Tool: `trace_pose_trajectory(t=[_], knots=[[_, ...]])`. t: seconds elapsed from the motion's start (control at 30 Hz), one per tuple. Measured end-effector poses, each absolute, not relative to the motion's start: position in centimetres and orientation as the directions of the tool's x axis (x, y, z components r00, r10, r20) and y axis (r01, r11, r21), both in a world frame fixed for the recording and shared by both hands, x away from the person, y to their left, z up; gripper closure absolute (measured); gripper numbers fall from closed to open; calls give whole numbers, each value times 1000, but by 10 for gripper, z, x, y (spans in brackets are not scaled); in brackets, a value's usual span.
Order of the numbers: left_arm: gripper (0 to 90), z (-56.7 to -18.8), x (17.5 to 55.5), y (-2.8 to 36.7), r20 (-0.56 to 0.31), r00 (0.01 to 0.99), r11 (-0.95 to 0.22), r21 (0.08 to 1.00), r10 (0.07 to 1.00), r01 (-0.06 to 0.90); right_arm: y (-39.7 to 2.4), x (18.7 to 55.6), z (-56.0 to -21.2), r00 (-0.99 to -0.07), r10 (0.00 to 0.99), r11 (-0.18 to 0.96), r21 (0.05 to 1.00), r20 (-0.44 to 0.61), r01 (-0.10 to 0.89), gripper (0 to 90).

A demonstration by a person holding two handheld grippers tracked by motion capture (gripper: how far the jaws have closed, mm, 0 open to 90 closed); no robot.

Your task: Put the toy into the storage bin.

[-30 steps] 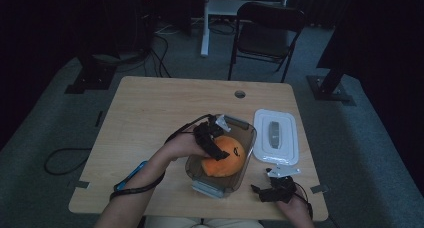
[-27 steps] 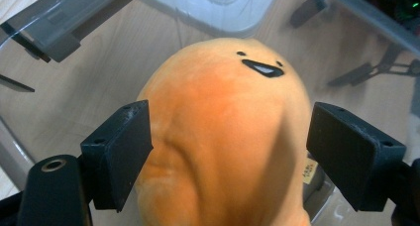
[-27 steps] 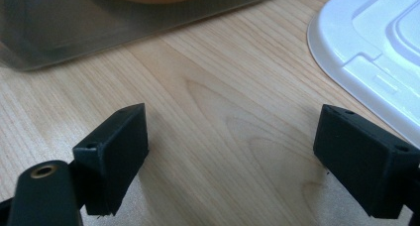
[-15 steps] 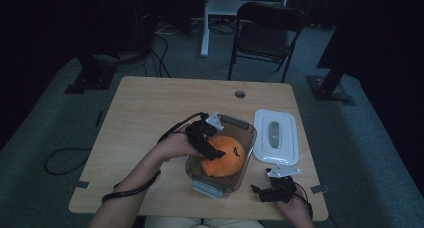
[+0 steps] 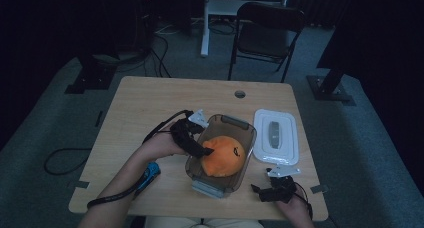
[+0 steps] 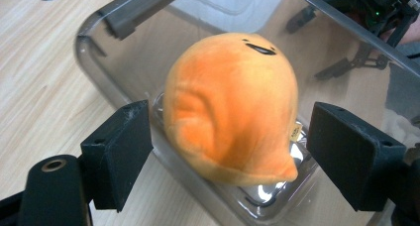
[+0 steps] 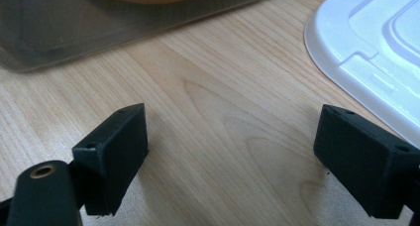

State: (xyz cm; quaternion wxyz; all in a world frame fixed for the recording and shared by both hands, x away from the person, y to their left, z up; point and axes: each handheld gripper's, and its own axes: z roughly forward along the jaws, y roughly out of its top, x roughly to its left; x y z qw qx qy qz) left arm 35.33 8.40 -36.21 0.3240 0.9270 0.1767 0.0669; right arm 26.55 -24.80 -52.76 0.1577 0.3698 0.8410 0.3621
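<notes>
An orange plush toy (image 5: pixel 225 155) with a small black face mark sits inside a clear grey plastic container (image 5: pixel 235 122) at the table's middle. My left gripper (image 5: pixel 205 150) reaches over the container's left rim, its tips just beside the toy. In the left gripper view the toy (image 6: pixel 233 102) lies between the two black pads with a narrow gap on each side, so the left gripper (image 6: pixel 228 146) is open. My right gripper (image 5: pixel 262 193) rests near the front right edge. It stands open (image 7: pixel 233 151) over bare wood with nothing between its jaws.
The container's white lid (image 5: pixel 276 135) lies flat to the right of the container, close to the right gripper (image 7: pixel 376 42). A blue object (image 5: pixel 150 174) lies by the left forearm. A cable hole (image 5: pixel 240 94) is at the table's back. A folding chair (image 5: pixel 267 30) stands behind.
My left hand has drawn back to the left and slightly up, from over the toy to the container's left rim. The toy stays in the container. The right gripper has not moved.
</notes>
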Motion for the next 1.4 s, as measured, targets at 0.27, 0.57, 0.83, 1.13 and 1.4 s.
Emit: trace_pose_trajectory(t=[0.27,0.57,0.83,1.13,1.4], knots=[[186,-365,348,109,23,911,-716,627,412,308,-248,266,-528,-675,738,464,726,2,508,130],[186,-374,341,134,-3,899,-682,651,437,333,-248,266,-528,-674,739,463,725,2,510,130],[146,-383,339,154,-24,871,-655,649,491,387,-248,266,-528,-673,739,463,725,2,510,130],[125,-398,335,172,-26,850,-641,645,527,417,-248,266,-528,-673,739,463,725,2,511,130],[125,-411,329,186,-36,829,-616,652,559,443,-248,266,-528,-672,741,462,725,1,511,130]])
